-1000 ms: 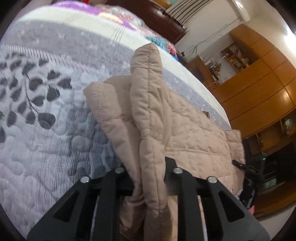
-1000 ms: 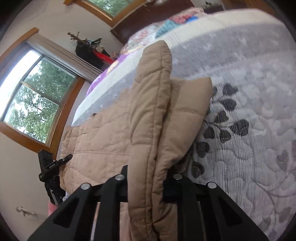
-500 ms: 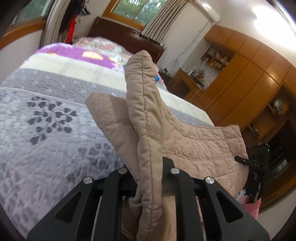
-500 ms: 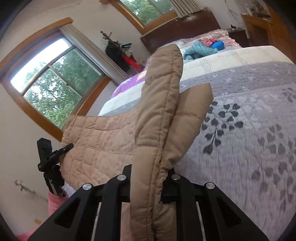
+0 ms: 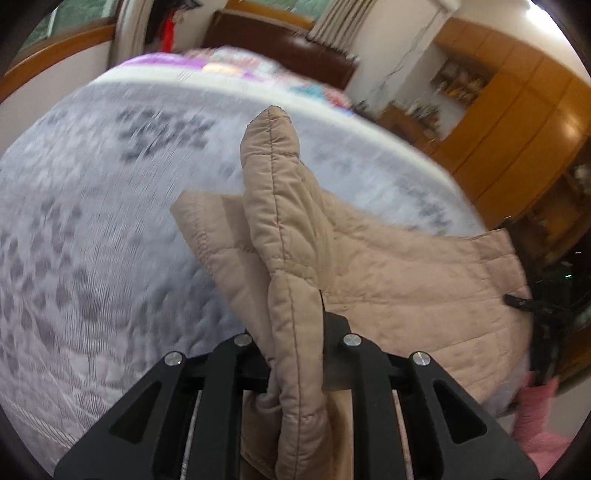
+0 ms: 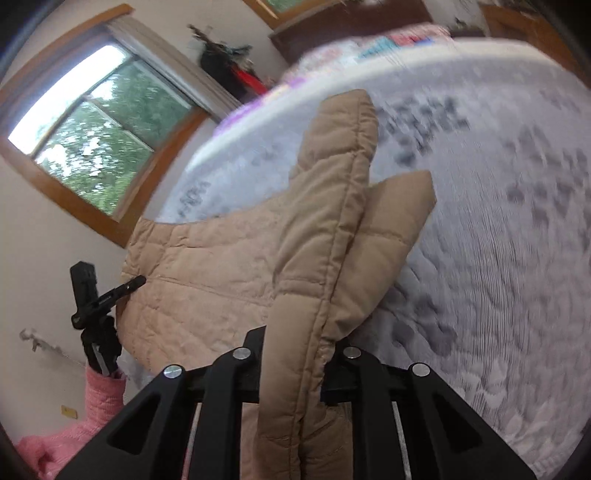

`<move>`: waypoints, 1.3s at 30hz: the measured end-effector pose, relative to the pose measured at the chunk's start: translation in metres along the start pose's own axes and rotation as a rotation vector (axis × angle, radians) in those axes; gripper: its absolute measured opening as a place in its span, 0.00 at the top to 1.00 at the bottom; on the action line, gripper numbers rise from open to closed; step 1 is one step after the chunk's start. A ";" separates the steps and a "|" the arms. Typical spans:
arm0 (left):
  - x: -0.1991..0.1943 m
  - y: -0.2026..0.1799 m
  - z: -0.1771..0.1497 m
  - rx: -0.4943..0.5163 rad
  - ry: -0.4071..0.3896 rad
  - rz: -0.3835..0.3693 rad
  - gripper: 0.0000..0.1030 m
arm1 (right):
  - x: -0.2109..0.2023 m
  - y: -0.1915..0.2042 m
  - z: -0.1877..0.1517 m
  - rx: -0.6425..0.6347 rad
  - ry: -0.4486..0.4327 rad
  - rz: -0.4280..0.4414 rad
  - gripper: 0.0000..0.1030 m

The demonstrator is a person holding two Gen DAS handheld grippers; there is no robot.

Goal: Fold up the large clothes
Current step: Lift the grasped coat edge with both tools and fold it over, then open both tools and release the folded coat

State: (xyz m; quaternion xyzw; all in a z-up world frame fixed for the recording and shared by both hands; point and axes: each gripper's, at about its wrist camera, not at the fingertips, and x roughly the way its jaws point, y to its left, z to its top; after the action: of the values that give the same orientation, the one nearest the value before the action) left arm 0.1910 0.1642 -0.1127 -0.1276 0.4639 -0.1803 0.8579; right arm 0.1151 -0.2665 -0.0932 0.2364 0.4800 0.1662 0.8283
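- We see two grippers, one per hand. Left gripper (image 5: pixel 295 354): jaws clamped on a thick bunched fold of the tan quilted jacket (image 5: pixel 406 280), though its jaws are opening a touch; fabric sits pinched between them.
- Right gripper (image 6: pixel 295 365): jaws pressed together on another bunched edge of the same jacket (image 6: pixel 221 273); cloth fills the gap.
- One jacket only. It hangs stretched between the two grippers, lifted over the near end of the bed, with a folded flap sticking up past each pair of jaws.
- In the right wrist view we catch the other gripper (image 6: pixel 107 291) at the jacket's far edge, held by a hand in a pink sleeve (image 6: pixel 103 398). In the left wrist view the same pairing shows at the right edge, with the pink sleeve (image 5: pixel 535 424) low.
- Surface: one bed with a grey quilted bedspread (image 5: pixel 92 258) with dark leaf print, blurred. Further up, a white band, then purple and patchwork bedding (image 5: pixel 229 66).
- Beyond: one dark brown headboard (image 5: pixel 280 40).
- Room, left wrist view: orange wood wardrobe panels (image 5: pixel 517 122) at right, an open shelf (image 5: pixel 458 81) of small blurred items, curtains (image 5: pixel 343 18) behind the headboard.
- Room, right wrist view: one wood-framed window (image 6: pixel 96 122) with green trees outside, pale wall, dark and red clothing (image 6: pixel 236 70) hanging in the corner.
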 end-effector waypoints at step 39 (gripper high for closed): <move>-0.038 -0.089 -0.060 0.144 -0.105 0.245 0.53 | -0.027 0.070 -0.063 -0.192 -0.033 -0.259 0.58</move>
State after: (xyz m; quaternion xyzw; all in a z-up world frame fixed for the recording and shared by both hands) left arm 0.1040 0.0973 -0.0825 -0.0177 0.4162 -0.1002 0.9036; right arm 0.0435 -0.2075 -0.0621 0.0948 0.4748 0.0994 0.8693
